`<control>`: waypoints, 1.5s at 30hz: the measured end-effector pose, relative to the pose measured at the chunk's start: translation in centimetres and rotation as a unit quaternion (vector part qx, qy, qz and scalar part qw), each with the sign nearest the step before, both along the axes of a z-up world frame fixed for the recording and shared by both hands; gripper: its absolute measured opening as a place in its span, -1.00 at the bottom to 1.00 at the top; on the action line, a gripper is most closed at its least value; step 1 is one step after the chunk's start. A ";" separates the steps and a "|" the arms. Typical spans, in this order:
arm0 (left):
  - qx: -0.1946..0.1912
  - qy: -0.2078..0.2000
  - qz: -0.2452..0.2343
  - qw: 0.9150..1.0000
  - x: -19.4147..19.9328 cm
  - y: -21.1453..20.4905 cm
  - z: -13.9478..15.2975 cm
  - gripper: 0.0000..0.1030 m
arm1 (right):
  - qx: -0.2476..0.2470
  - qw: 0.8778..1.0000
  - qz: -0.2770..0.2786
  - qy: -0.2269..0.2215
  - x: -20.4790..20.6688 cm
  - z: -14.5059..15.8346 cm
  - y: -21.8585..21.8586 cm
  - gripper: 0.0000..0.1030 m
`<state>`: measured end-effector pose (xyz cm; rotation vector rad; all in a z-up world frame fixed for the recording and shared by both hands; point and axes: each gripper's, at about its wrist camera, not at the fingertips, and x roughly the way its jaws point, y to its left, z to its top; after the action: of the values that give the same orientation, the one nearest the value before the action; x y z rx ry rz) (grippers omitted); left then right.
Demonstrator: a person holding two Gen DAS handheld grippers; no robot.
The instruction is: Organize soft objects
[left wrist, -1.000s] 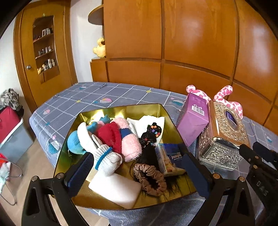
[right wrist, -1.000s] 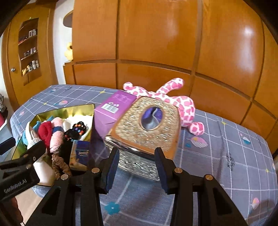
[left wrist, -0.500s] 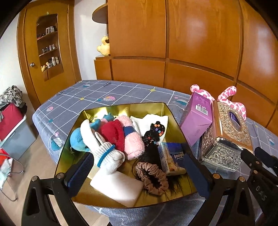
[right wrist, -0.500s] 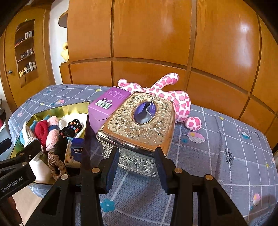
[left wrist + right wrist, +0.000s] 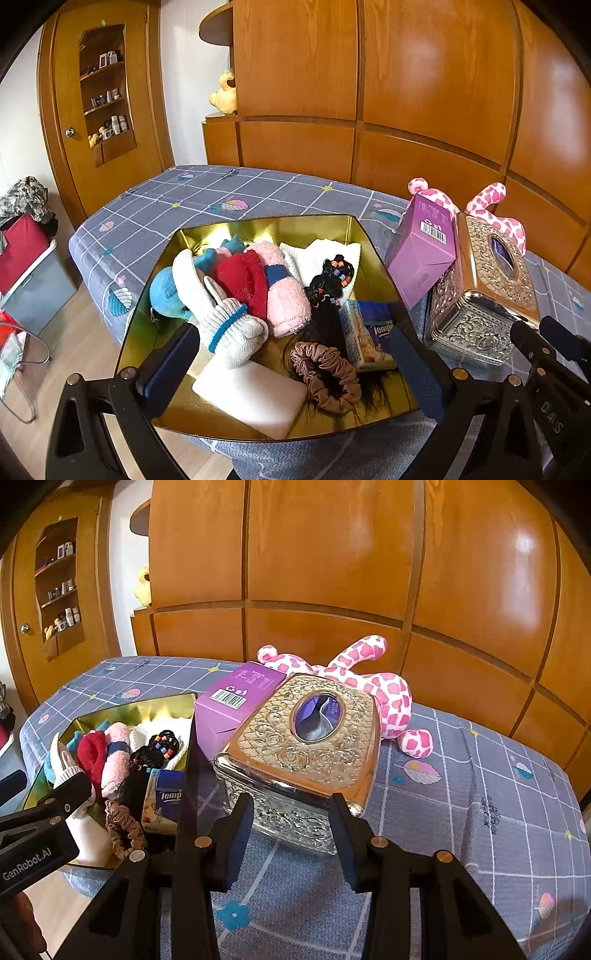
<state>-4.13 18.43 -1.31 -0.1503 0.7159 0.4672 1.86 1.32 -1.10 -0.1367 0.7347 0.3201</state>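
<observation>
Both grippers have drawn back slightly from the bed, the left gripper (image 5: 291, 365) spread wide and empty over the gold tray (image 5: 266, 229) heaped with socks (image 5: 236, 291), the right gripper (image 5: 291, 830) parted, empty, facing the pink plush toy (image 5: 384, 698) outside it.

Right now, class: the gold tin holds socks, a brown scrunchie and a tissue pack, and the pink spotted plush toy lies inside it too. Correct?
Not quite. The pink spotted plush toy lies on the bedspread behind the ornate tissue box, outside the gold tin. The right wrist view shows it. The socks, brown scrunchie and tissue pack are in the tin.
</observation>
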 end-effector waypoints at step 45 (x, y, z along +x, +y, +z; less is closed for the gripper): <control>0.002 0.004 -0.004 1.000 0.0 -0.5 0.1 0.99 | 0.001 1.000 0.003 0.006 -0.2 -0.4 -0.1 -0.19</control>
<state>-4.18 17.98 -1.19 -0.1411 0.7226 0.4622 1.69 1.19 -1.48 -0.1358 0.7463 0.3277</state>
